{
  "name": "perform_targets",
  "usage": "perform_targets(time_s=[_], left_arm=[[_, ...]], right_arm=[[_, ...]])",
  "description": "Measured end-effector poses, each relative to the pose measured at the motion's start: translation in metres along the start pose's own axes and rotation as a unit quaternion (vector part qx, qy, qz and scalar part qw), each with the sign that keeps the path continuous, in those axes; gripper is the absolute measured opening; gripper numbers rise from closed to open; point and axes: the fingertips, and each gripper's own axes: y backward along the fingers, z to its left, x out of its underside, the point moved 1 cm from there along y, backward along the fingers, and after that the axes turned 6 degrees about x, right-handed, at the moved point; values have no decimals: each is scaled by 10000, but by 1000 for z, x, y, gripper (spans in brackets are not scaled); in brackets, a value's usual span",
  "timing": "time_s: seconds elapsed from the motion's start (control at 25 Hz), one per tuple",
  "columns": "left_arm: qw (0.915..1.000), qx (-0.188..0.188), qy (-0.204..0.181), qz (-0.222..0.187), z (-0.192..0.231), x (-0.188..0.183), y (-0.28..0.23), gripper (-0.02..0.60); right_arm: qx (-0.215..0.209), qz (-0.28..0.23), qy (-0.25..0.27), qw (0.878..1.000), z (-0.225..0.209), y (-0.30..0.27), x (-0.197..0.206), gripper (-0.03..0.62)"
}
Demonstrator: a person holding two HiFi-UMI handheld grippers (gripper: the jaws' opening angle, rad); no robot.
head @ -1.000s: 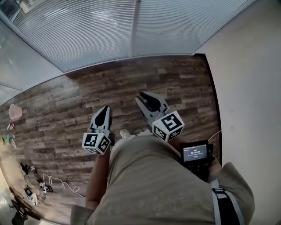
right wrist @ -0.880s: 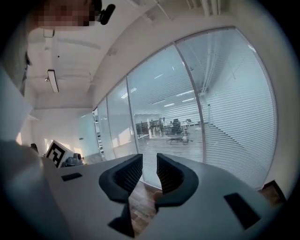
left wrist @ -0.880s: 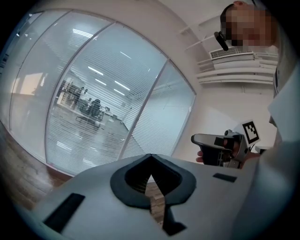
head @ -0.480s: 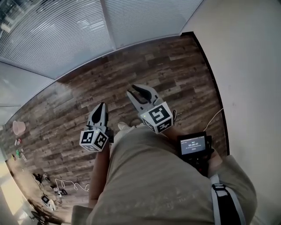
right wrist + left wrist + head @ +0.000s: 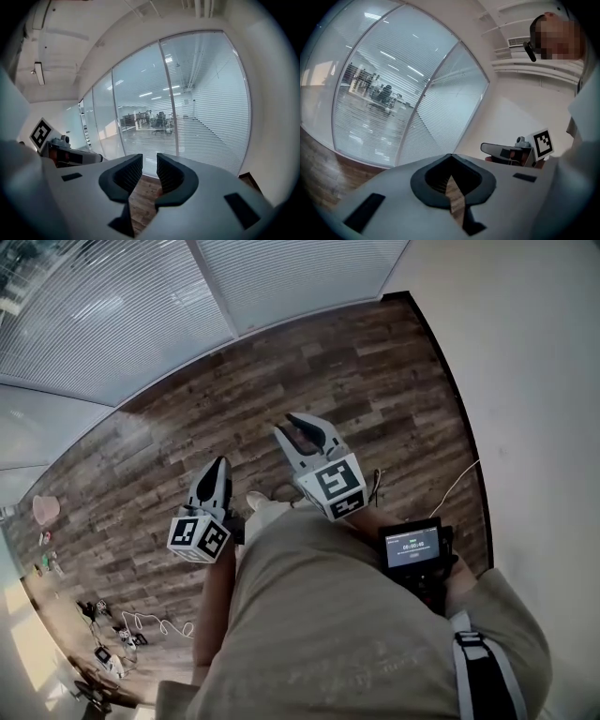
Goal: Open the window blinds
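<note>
Ahead of both claws, well beyond their tips, the window blinds (image 5: pixel 112 315) hang lowered across the glass. Their slats run level along the wall, and the head view cuts off their tops. The left gripper (image 5: pixel 217 474) has its jaws pressed together, empty. The right gripper (image 5: pixel 298 429) has its jaws apart around nothing.

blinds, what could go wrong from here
1. The white cable lies on the floor by the wall, near the person: a trip risk.
2. No cord or wand shows on the blinds; clamping the thin slats might bend them.
3. The left gripper is shut, so it cannot grip until opened.
</note>
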Motion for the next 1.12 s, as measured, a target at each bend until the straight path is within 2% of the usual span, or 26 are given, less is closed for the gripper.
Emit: perform_targets(time_s=[0.24, 0.44, 0.64, 0.8, 1.0, 1.12], left_arm=[[9995, -96, 299, -54, -2, 6, 6, 12], [9996, -44, 285, -24, -10, 21, 6, 12], [9985, 117, 529, 60, -63, 54, -35, 12], [9987, 223, 427, 136, -98, 64, -62, 12], [9989, 354, -16, 315, -122, 75, -69, 12], [9981, 444, -49, 422, -128, 70, -81, 14]], right_arm=[[32, -39, 82, 10000, -1, 5, 0, 81], [-47, -74, 126, 9999, -1, 14, 9, 81], [-146, -47, 42, 9999, -55, 49, 23, 81], [-224, -24, -77, 9997, -89, 72, 28, 81], [-246, -68, -228, 9994, -102, 90, 40, 81], [-263, -45, -372, 9990, -107, 87, 39, 81]])
